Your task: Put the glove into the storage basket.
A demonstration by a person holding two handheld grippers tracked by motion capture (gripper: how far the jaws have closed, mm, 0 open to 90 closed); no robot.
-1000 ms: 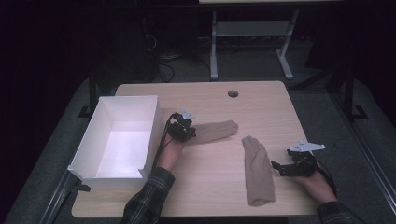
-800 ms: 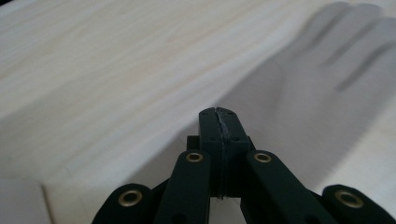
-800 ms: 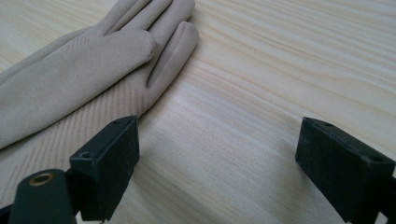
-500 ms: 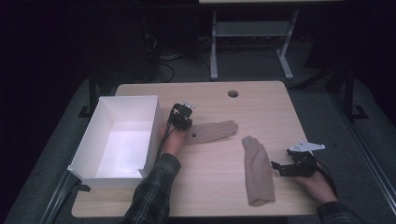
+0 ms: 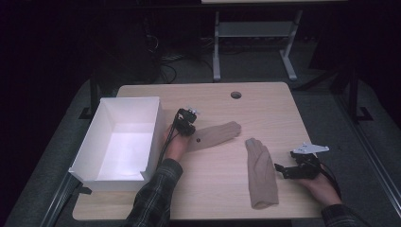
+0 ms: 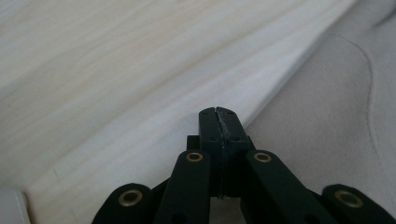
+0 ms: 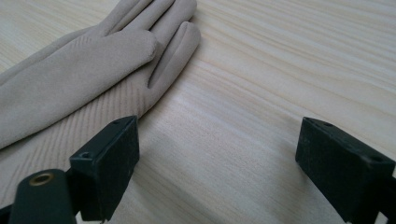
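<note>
Dark floor, cables and a metal stand surround the pale wooden table at which you work, its far edge marked by a small round hole. On the table's left side stands an open white box, its long side running away from you. Two beige gloves lie on the wood to the right of the box: the far glove stretches slantwise just beside the box, and the near glove lies well apart from it, lengthwise, its cuff toward your edge of the table. Your left gripper sits between the box and the far glove, at that glove's box-side end; in the left gripper view its jaws are pressed flat together with nothing visible between the pads, the tip low over the wood right beside the glove's edge, and whether it touches the fabric cannot be told. Your right gripper rests low near the table's right edge, pointing at the near glove from the right; in the right gripper view its jaws stand wide apart over bare wood, with the glove's fingers ahead and to the left, one jaw's corner just beside the ribbed fabric.
</note>
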